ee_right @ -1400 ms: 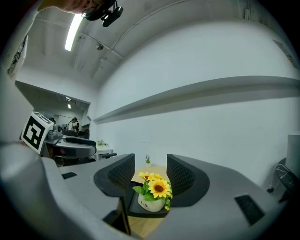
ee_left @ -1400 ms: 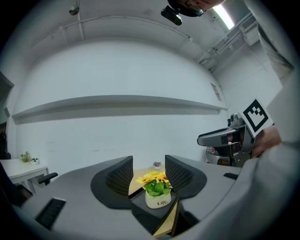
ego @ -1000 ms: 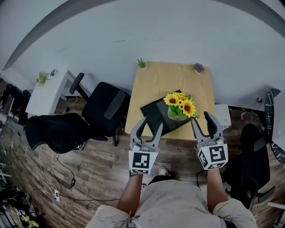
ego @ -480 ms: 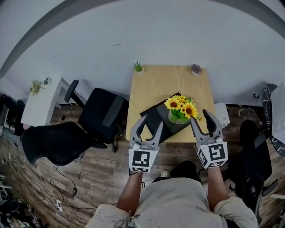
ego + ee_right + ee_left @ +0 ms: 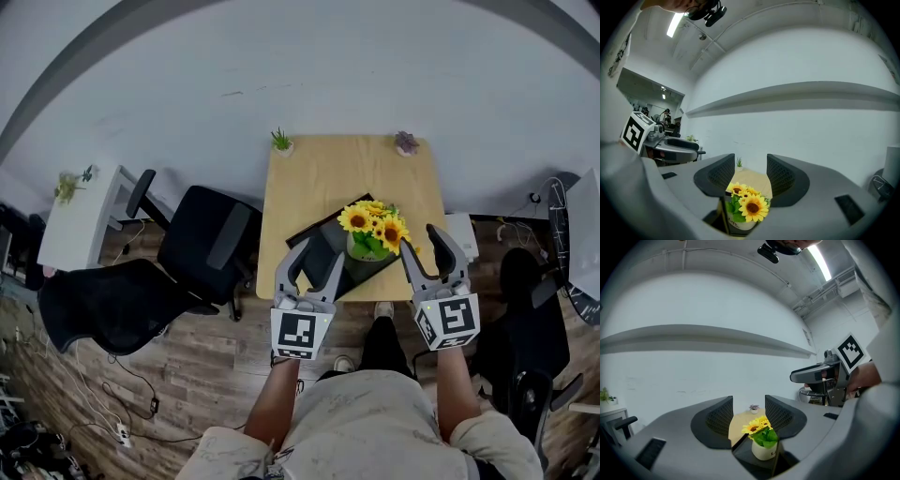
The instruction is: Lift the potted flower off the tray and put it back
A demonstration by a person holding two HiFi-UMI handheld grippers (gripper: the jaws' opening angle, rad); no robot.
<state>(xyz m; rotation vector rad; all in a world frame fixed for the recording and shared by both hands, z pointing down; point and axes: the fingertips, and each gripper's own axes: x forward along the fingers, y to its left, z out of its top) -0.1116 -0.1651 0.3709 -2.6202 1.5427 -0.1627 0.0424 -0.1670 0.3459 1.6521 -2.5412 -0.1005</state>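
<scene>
Potted flower point(image 5: 369, 236) sits on the black tray point(image 5: 317, 246), toward the tray's 3 o'clock end, on the 6 o'clock half of the counter point(image 5: 347, 178). That's the side nearest you, so the reach is short. It's not lifted yet.

Left claw point(image 5: 316, 262) is at the pot's 8 o'clock, right claw point(image 5: 424, 250) at its 4 o'clock. Both are spread wide with nothing between the pads, and neither touches the pot or tray. Both point level at the pot, so each claw camera frames it through its own gap. You're set up to flank it from two sides.

My read: this is the approach step. The blooms spread wider than the white pot, so close on the pot body below the leaves, not on the flowers. The tray lies skewed to the counter edge and looks loose, so lift straight up or you'll likely drag it.

Small green plant point(image 5: 280, 141) at the 11 o'clock corner and small purple plant point(image 5: 406, 142) at 1 o'clock are well apart from the work.
</scene>
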